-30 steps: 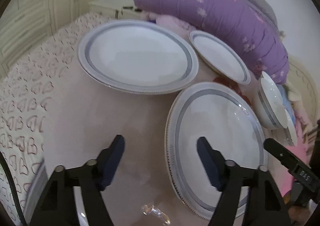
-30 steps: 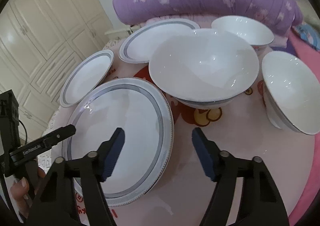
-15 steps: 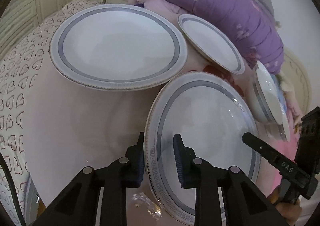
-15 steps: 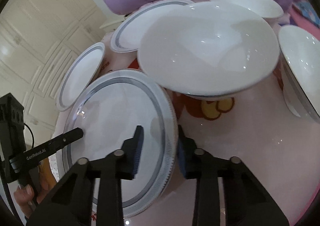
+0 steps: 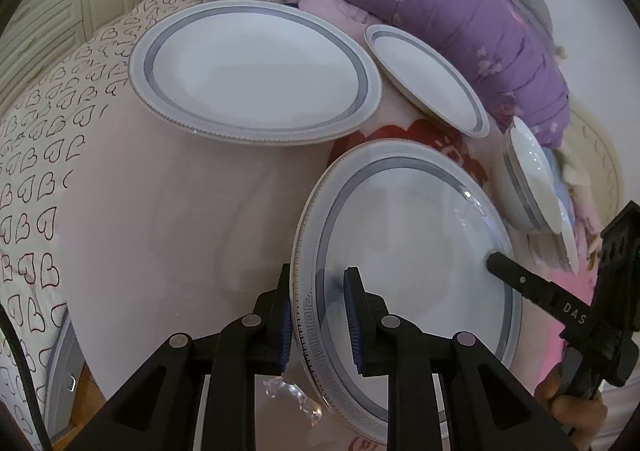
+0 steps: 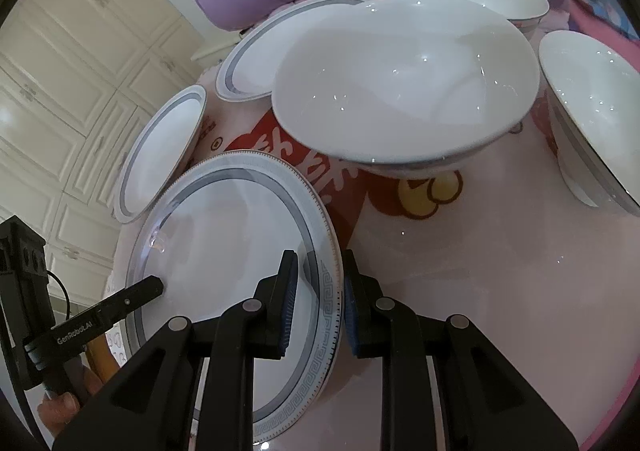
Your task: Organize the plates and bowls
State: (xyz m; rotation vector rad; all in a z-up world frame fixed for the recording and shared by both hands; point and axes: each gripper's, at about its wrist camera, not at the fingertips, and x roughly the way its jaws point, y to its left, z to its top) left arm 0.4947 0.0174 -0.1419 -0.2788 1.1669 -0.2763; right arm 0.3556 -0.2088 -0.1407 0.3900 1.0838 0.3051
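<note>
We had both hand-held grippers, left (image 5: 317,317) and right (image 6: 319,303), just closed onto opposite rims of the large plate (image 5: 404,251); lifting it level seemed advisable.

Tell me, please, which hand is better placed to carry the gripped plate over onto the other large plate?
Left, marginally: both the left gripper and right gripper clamp the near plate, but the other large plate lies on the left gripper's side.

Plate (image 5: 412,251) & bowl (image 6: 404,79): glossy glazed ceramic w/ highlights; grippers (image 5: 318,315): matt black plastic, ribbed blue pads (image 6: 289,303); bedding (image 5: 160,211): soft matt cloth; quilt (image 5: 460,11): puffy fabric.
</note>
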